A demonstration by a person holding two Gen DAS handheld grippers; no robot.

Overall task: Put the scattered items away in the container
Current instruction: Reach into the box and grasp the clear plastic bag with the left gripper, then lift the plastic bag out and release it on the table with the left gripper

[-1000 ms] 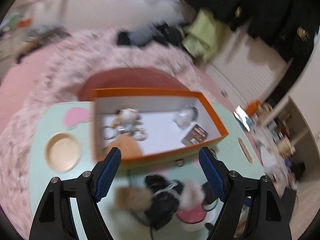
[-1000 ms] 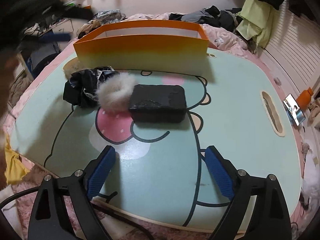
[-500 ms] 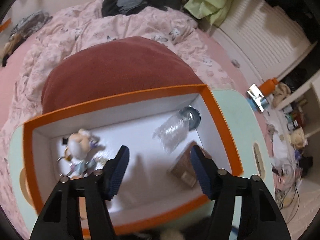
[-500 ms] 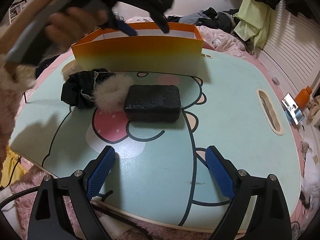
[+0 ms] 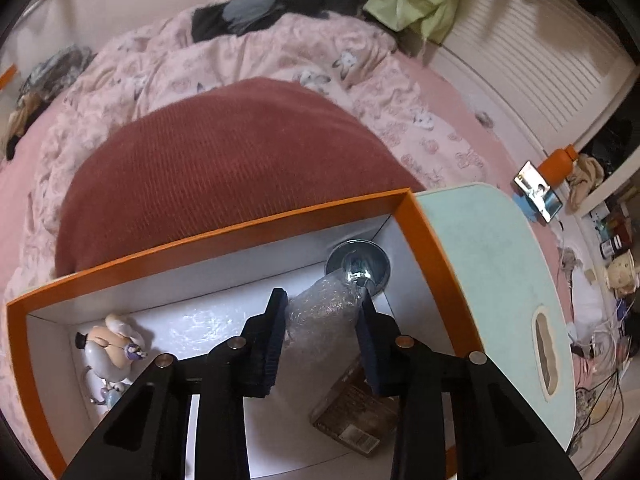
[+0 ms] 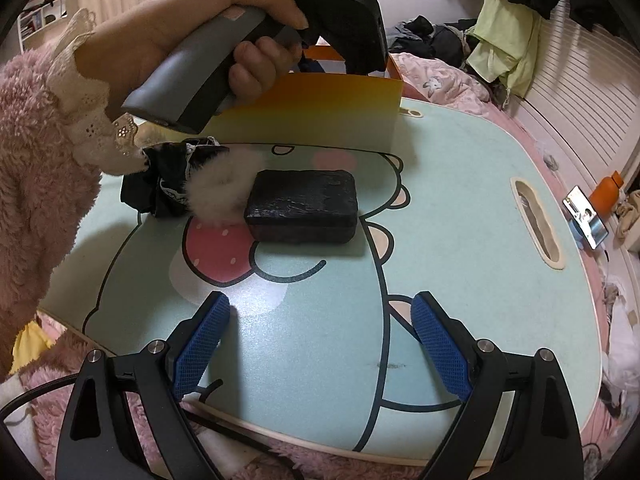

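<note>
No brand or wording is legible anywhere; the brown flat packet (image 5: 356,412) in the orange box (image 5: 224,232) carries a printed label, but it is too small and blurred to read. The only picture is the cartoon character printed in dark outline, with a pink spotted bow, on the pale mint bench (image 6: 460,208).

The box is matte orange card outside, plain white inside, and stands at the bench's far edge. In its far right corner lies a round, shiny metal piece (image 5: 358,266) with a crinkly bubble-wrap bundle (image 5: 320,314) attached. The left gripper (image 5: 320,344) reaches down into the box with its jaws closing around that bundle; its ribbed blue pads look to be touching the wrap on both sides. Toward the box's left end rests a glossy, pale figurine keychain (image 5: 110,354).

Near the bench's middle sits a black rounded-corner case (image 6: 302,204) with a faintly glossy skin. Touching its left side is a beige fur pompom (image 6: 222,192), and beside that a crumpled black fabric piece (image 6: 160,188) with white lace trim. The right gripper (image 6: 320,344) hangs wide apart and empty above the bench's near edge.
</note>
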